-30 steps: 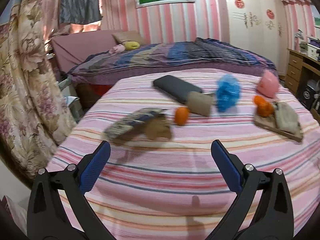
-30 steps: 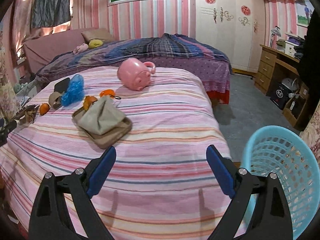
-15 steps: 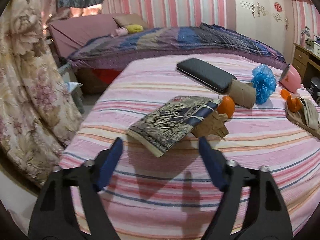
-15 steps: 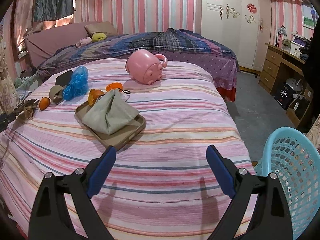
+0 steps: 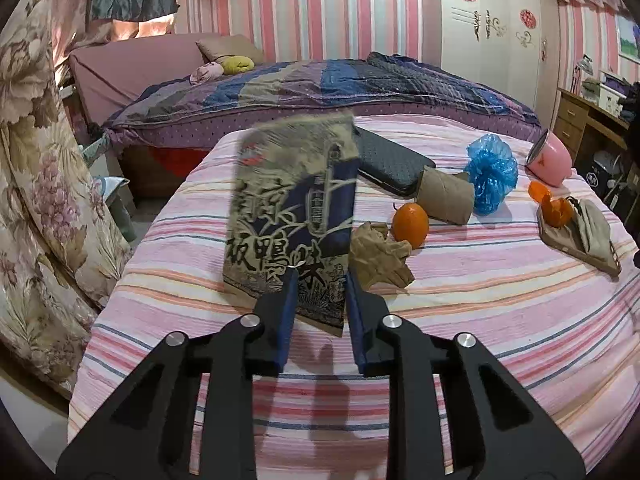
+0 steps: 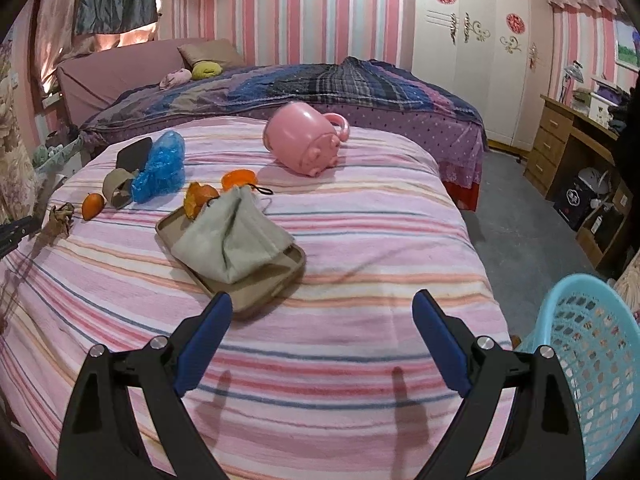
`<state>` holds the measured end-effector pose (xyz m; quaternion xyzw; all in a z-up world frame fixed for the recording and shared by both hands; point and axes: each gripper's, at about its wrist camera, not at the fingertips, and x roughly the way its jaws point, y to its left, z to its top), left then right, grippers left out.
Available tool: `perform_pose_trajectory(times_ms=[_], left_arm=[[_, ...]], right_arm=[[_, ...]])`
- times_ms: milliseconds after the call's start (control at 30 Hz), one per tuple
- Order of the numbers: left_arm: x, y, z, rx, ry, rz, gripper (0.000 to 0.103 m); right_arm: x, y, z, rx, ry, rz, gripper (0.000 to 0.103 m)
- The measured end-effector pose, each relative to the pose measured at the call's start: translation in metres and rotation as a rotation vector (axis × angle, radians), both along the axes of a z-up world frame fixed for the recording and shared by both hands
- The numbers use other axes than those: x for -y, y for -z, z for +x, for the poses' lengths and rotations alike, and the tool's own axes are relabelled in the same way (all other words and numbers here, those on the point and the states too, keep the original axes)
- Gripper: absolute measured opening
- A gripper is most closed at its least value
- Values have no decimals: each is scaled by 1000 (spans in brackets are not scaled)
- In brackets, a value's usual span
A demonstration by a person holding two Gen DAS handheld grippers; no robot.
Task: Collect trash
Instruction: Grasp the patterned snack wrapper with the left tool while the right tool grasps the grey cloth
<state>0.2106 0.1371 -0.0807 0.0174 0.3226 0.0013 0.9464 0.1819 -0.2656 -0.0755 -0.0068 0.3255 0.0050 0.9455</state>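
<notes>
Blocking the bed, the food packet (blurred on top).

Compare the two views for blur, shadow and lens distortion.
Left wrist view: the held snack packet is motion-blurred at its top edge, sharp near the left gripper; bed edges bow. Right wrist view: sharp; finger shadows fall on the striped bedspread; laundry basket warps at the rim.

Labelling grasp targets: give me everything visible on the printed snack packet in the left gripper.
The flat brown-and-navy printed snack packet looks like glossy plastic film, with large black Chinese characters and a small red mark near its top corner. It stands nearly upright, lifted off the striped pink bedspread, top edge motion-blurred. The left gripper is shut on its lower edge, blue pads either side. It overlaps the crumpled brown paper wad in view; contact unclear.
</notes>
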Motion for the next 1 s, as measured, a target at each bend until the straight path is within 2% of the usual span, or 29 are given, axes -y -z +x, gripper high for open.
perform_pose_trajectory(times_ms=[200,233,367,467,600,633,767,800,833,867,1000], left_arm=[[-8,-2,-3,7,-23,-26,12],[-7,-3,-4,11,-25,-22,9],[-2,-12,-11,39,-26,28,6],[-3,-20,-13,50,-30,22,4],[-8,-28,-17,64,-45,10,3],[-9,-30,-19,68,-48,8,2],[-8,-35,-23,76,-58,8,1],[-7,-37,-24,77,-60,7,1],[-6,-38,-25,79,-62,7,1],[-5,-40,-27,82,-63,9,1],[7,-53,-37,112,-58,30,1]], right_arm=[[-24,-1,18,10,-62,-46,90],[-28,1,24,2,-72,-51,90],[-35,2,38,-19,-95,-40,89],[-42,3,51,-34,-110,-34,86],[-47,11,69,-96,-147,-14,66],[-48,11,69,-100,-154,-11,57],[-51,12,65,-87,-174,-28,45],[-50,11,63,-80,-178,-28,38],[-48,10,60,-72,-180,-24,27],[-46,10,60,-68,-178,-23,24],[-30,3,47,-26,-150,-11,22]])
